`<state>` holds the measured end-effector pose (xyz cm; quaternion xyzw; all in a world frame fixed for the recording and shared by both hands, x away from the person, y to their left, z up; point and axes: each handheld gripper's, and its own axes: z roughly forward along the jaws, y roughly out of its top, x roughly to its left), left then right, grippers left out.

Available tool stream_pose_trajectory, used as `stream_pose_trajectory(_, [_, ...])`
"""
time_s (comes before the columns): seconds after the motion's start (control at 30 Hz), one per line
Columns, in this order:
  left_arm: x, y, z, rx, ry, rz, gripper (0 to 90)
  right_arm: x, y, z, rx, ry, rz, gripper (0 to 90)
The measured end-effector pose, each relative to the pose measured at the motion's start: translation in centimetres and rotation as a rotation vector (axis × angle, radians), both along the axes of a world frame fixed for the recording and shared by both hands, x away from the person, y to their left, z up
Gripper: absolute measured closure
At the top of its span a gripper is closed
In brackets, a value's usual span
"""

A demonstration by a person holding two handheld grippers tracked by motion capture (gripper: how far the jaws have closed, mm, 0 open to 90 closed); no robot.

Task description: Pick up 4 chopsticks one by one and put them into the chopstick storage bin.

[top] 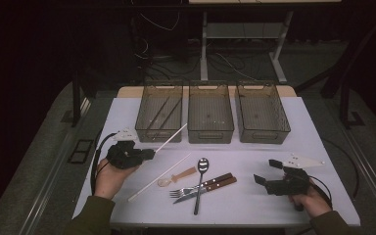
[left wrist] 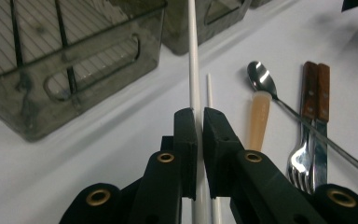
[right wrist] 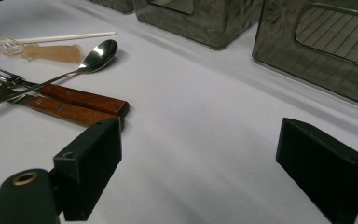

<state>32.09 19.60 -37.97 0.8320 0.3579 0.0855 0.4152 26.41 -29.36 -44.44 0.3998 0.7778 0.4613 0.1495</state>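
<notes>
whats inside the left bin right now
Inside the left bin, two thin dark sticks lie slanted on its ribbed floor. The smoky near wall hides their lower ends. The left gripper holds a white chopstick outside it.

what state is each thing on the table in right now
left gripper: shut on a white chopstick, lifted
right gripper: open, holding nothing
second white chopstick: flat on table
left bin: holds dark chopsticks
spoon, fork, knife: lying on table
</notes>
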Motion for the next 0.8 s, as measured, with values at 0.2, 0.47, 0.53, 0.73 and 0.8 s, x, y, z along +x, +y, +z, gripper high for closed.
stream_pose_trajectory(0.2, [1.3,-0.6,0.8,0.003,-0.007,0.0,84.0,0.0,0.1,-0.2,-0.012,0.007,0.001,14.3])
stream_pose_trajectory(0.47, [3.5,-1.2,2.3,-0.004,-0.02,0.012,84.0,0.1,0.0,-0.2,-0.01,0.005,-0.004,14.4])
stream_pose_trajectory(0.53, [4.1,-1.2,2.8,-0.01,-0.027,0.023,84.0,0.1,0.0,-0.2,-0.01,0.004,-0.004,14.4])
stream_pose_trajectory(0.73, [5.8,-1.2,4.1,-0.015,-0.039,0.042,84.0,0.1,-0.1,-0.2,-0.013,-0.001,-0.001,14.4])
stream_pose_trajectory(0.8, [6.3,-1.1,4.4,-0.019,-0.042,0.053,84.0,0.1,0.0,-0.1,-0.011,0.003,-0.002,14.4])
